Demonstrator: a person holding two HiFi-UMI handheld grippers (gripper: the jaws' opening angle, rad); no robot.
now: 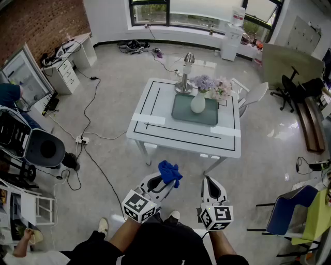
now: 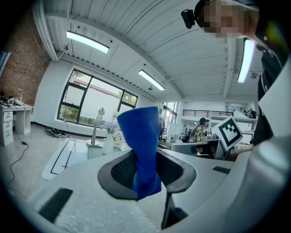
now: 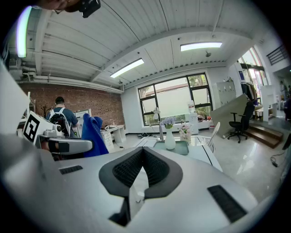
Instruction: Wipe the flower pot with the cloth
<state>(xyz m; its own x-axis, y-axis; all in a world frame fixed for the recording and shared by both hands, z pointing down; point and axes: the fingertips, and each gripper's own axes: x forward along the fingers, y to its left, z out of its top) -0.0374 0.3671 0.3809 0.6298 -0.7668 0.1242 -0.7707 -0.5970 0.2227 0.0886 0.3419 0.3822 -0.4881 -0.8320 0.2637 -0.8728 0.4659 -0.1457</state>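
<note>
The person stands on the pale floor (image 1: 114, 171), well short of the table, with both grippers held low in front of the body. The left gripper (image 2: 145, 169) is clamped on the cloth (image 2: 140, 132). The blue fabric is pinched between the dark pads, with most of it standing up above them and a short end hanging below. The right gripper (image 3: 142, 167) holds nothing. Its jaws are drawn together, the pads meeting at their tips. In the head view the two grippers sit side by side and apart, with the cloth bunched over the left one's tip.

Ahead is the table (image 1: 155, 129), white with thin black lines inset along its edges. The pot (image 1: 198, 102), a white vase holding pale purple flowers, stands upright on a green mat (image 1: 183, 113) on the far half of the table, well apart from both grippers. A silver lamp (image 1: 185, 72) rises just behind the mat's left end. A smaller bunch of pinkish flowers (image 1: 223, 89) is just right of the pot. A white chair (image 1: 254, 95) stands at the table's far right corner.

Cables (image 1: 92, 103) trail across the floor to the left. Farther back, a water dispenser (image 1: 231, 37) stands under the window (image 1: 181, 11).
</note>
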